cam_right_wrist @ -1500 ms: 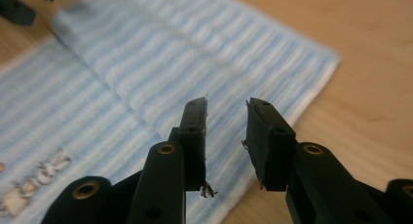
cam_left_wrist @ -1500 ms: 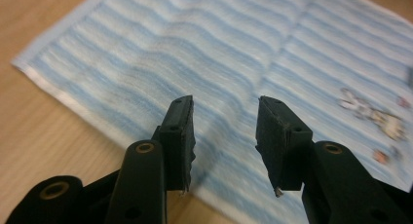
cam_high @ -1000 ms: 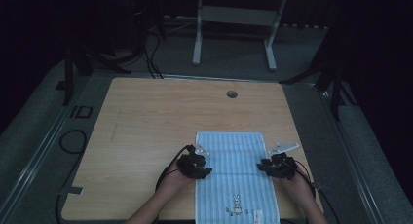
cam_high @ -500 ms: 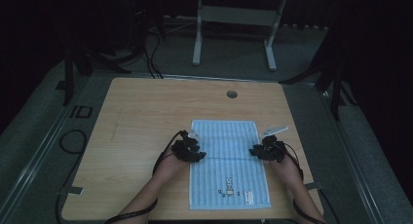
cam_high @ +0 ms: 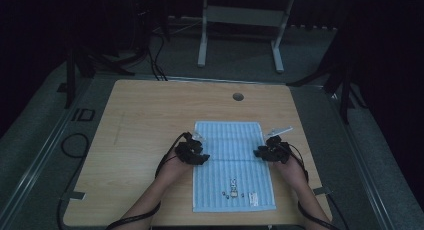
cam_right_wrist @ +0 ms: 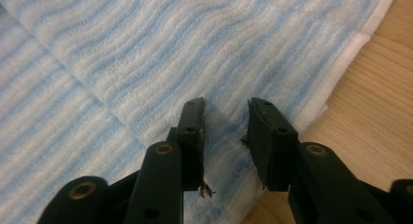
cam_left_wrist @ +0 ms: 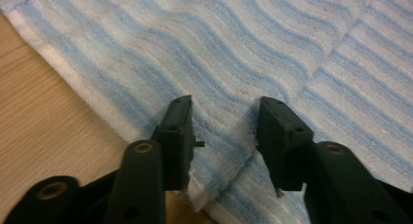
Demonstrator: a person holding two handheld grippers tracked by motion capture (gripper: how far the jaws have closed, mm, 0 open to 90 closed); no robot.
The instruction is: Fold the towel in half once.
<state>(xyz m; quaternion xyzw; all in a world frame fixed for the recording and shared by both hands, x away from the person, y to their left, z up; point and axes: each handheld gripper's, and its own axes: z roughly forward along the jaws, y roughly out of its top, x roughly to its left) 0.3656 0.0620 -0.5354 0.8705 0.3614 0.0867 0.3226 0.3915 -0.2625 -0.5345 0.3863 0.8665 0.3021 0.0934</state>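
Over the last second the blue-and-white striped towel [cam_high: 234, 165] has gone from a shorter shape drawn toward the near edge to a longer rectangle lying flat on the wooden bench [cam_high: 150, 120], its far edge now further up the bench; both hands have moved forward with it, to its left and right edges about midway along. Reading: a fold has been opened or the cloth pulled out flat, so the spreading step looks close to done and the next grasp is not yet made. The left hand-held gripper [cam_left_wrist: 224, 131] has its jaws parted, with cloth between them but not pinched; it sits at a folded corner by the towel's white hem. The right hand-held gripper [cam_right_wrist: 225, 126] is likewise parted and holds nothing, poised over the opposite hem where towel meets bare wood. Material: soft terry weave, wavy pale blue and white stripes, a plain white border, and a crease line crossing the cloth at mid-length. A small printed motif [cam_high: 233, 182] and a label [cam_high: 253, 196] sit near the towel's near end. Bench top is light wood grain with 1 round cable hole [cam_high: 238, 96] at its far side.
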